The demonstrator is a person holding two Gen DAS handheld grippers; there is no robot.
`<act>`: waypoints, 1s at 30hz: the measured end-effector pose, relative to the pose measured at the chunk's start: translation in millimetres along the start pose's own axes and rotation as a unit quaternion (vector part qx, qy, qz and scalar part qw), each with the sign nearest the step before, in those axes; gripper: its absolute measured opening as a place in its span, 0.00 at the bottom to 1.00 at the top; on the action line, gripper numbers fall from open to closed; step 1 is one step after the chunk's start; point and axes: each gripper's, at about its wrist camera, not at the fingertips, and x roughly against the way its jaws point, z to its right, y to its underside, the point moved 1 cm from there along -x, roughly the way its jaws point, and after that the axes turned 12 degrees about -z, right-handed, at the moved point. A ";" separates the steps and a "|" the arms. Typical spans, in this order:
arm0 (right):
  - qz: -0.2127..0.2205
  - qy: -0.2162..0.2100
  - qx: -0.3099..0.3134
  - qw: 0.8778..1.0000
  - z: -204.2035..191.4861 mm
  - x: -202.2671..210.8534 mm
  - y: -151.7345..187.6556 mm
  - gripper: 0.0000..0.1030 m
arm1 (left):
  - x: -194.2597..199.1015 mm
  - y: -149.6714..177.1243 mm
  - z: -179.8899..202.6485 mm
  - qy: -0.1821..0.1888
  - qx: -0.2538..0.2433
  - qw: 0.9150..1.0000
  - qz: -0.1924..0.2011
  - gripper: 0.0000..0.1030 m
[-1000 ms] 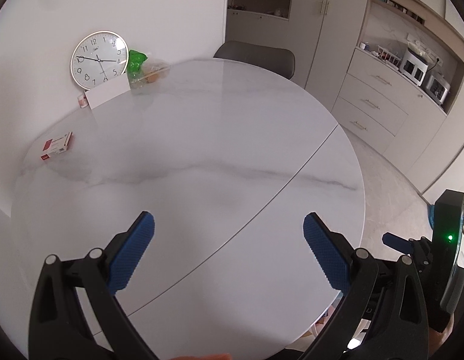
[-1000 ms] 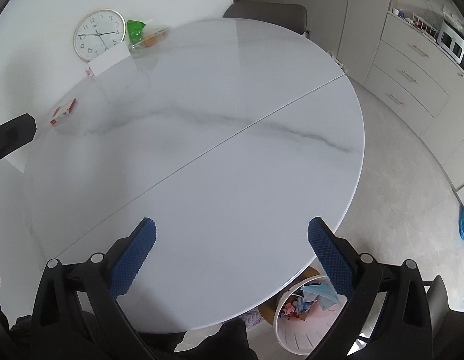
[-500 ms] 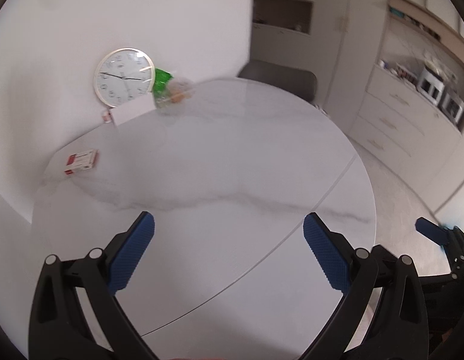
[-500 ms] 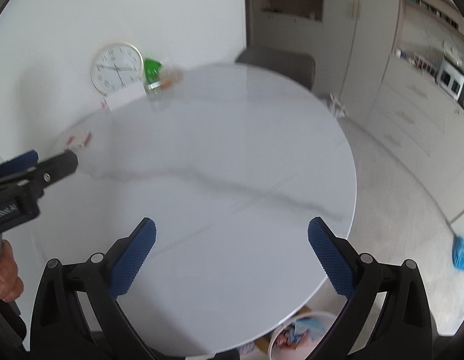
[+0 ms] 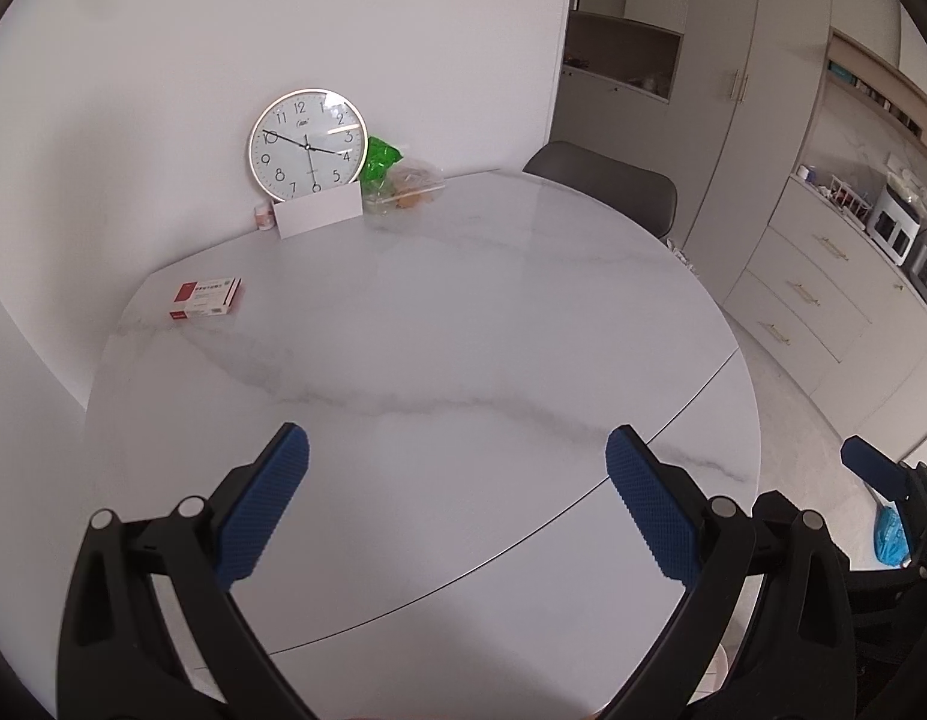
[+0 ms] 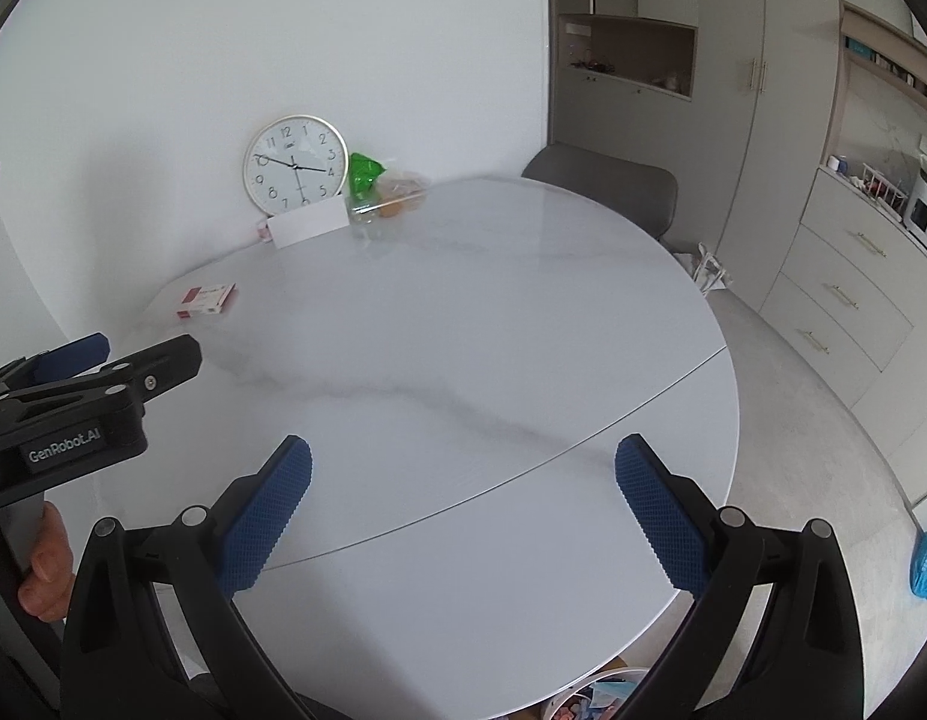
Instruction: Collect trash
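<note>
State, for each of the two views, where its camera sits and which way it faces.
Left wrist: sits on the left gripper, faces across the round table toward the clock; its open blue fingers show.
Right wrist: sits on the right gripper, faces likewise; a hand holds the left gripper.
Shared: table, clock, red box.

Both wrist views high over the near table edge, facing the wall clock.
</note>
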 end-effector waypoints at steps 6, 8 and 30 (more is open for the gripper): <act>-0.002 0.000 -0.010 1.000 1.9 0.7 4.5 0.98 | -1.7 -1.2 3.5 -0.001 -0.008 1.000 -0.001 0.92; -0.002 0.001 -0.013 1.000 3.2 0.5 5.4 0.98 | -2.1 -0.7 4.8 -0.001 -0.011 1.000 -0.002 0.92; -0.011 0.003 -0.011 1.000 -1.3 -6.3 7.0 0.98 | -7.3 0.9 2.8 0.003 -0.012 1.000 -0.011 0.92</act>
